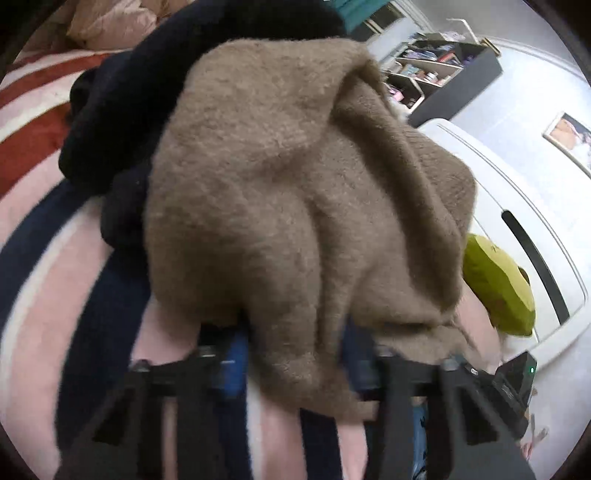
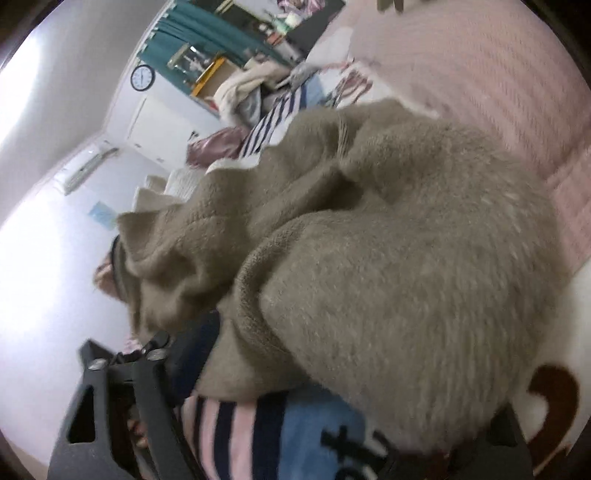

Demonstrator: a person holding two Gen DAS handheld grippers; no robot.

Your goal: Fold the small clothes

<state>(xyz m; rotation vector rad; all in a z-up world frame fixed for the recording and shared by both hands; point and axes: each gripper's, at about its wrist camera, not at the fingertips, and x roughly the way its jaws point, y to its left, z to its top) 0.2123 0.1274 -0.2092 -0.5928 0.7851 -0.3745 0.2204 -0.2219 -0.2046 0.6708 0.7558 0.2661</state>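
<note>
A fuzzy tan garment (image 1: 303, 192) lies bunched on a pink striped bed (image 1: 55, 280). The left claw (image 1: 295, 369) pinches its edge; the right claw's (image 2: 295, 424) grip cannot be told. White walls (image 2: 44, 258) and a cluttered shelf (image 1: 436, 70) stand behind.

In the left wrist view a fuzzy garment (image 1: 295, 192) fills the centre, its lower edge draped down between the fingers of the left gripper (image 1: 295, 354) at 6 o'clock. A second, dark garment (image 1: 122, 110) lies behind it toward 10 o'clock, both on the striped bedspread (image 1: 44, 236). A pillow (image 1: 110, 22) sits at 11 o'clock, a shelf unit (image 1: 436, 70) at 1 o'clock, and a cushion (image 1: 498, 288) just beside the garment at 4 o'clock.

In the right wrist view the same garment (image 2: 369, 251) lies over the right gripper (image 2: 295, 435) at 6 o'clock, with a striped cloth (image 2: 236, 428) beneath its lower edge. A wall clock (image 2: 142, 77) hangs at 10 o'clock and piled laundry (image 2: 258, 96) lies behind toward 12 o'clock.
</note>
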